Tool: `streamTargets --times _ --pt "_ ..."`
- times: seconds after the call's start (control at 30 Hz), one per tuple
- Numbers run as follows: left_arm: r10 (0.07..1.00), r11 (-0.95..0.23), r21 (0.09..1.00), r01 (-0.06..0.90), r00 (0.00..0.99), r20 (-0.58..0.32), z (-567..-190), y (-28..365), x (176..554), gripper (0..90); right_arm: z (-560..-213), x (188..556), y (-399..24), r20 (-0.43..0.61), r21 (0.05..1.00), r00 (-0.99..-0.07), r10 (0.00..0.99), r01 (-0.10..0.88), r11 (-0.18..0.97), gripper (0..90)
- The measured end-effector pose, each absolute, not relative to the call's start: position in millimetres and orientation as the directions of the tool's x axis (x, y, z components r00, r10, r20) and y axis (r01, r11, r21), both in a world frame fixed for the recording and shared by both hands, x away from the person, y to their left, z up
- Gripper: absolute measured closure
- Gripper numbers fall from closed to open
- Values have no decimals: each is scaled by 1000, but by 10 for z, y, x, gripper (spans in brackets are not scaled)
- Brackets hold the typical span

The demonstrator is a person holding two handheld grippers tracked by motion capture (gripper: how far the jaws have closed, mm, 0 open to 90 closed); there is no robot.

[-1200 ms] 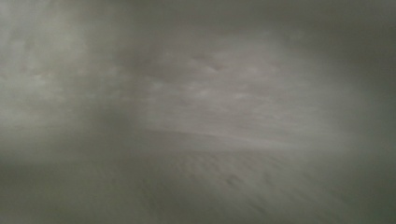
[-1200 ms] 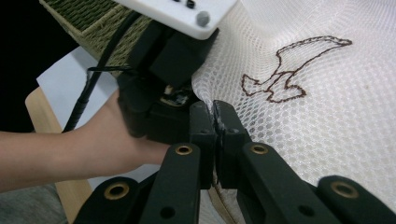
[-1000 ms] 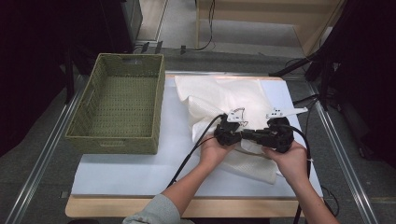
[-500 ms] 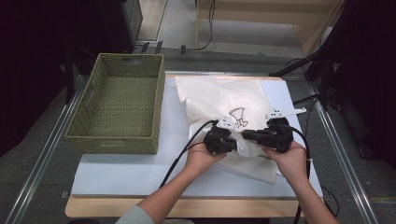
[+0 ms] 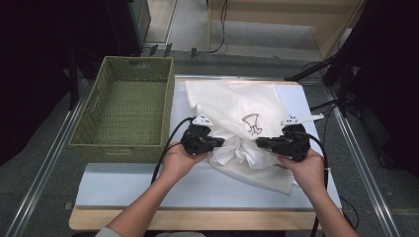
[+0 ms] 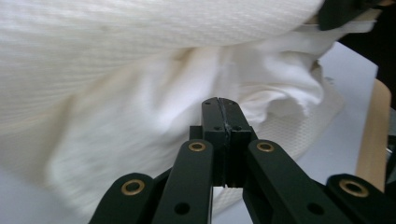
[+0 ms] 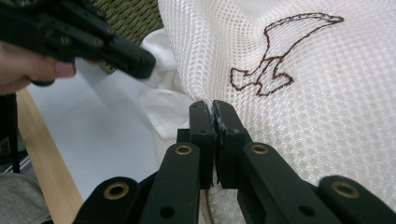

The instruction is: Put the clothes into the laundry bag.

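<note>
A white mesh bag with a brown embroidered figure lies on the white mat. White cloth bunches out at its near end. My right gripper is shut on the bag's mesh edge, its jaws pressed together just below the figure. My left gripper faces it from the left, tips beside the bunched cloth. Its jaws have just been closing and stand shut, and I see nothing between them. The mesh stretches above them.
A green woven basket stands empty on the left, touching the mat's left side. Bare white mat lies in front of the bag, up to the wooden table edge. Cables trail from both grippers toward the person.
My left gripper has moved left, away from the right one, and a little up. More white cloth now shows between them. The right gripper has stayed put.
</note>
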State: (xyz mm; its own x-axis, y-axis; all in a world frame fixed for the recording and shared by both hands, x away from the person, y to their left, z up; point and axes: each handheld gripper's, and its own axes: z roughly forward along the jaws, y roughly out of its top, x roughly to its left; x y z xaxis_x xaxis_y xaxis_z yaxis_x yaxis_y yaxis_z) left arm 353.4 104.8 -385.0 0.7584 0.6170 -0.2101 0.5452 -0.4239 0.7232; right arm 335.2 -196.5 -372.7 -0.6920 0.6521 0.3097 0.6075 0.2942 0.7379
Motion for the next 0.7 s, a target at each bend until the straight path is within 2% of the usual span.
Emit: streamTargets --times 0.4,0.6,0.7 --pt "678 -401 721 566 712 -182 -3668 1219 3691 900 -3710 3350 -1979 314 737 -688 654 611 289 888" --pt "703 -393 698 599 685 -192 -3798 1175 3759 900 -3691 3346 -1966 311 738 -691 652 608 292 889" --pt "716 -415 681 604 678 -165 -3896 1117 3801 900 -3692 3348 -1972 315 738 -690 651 610 290 889"
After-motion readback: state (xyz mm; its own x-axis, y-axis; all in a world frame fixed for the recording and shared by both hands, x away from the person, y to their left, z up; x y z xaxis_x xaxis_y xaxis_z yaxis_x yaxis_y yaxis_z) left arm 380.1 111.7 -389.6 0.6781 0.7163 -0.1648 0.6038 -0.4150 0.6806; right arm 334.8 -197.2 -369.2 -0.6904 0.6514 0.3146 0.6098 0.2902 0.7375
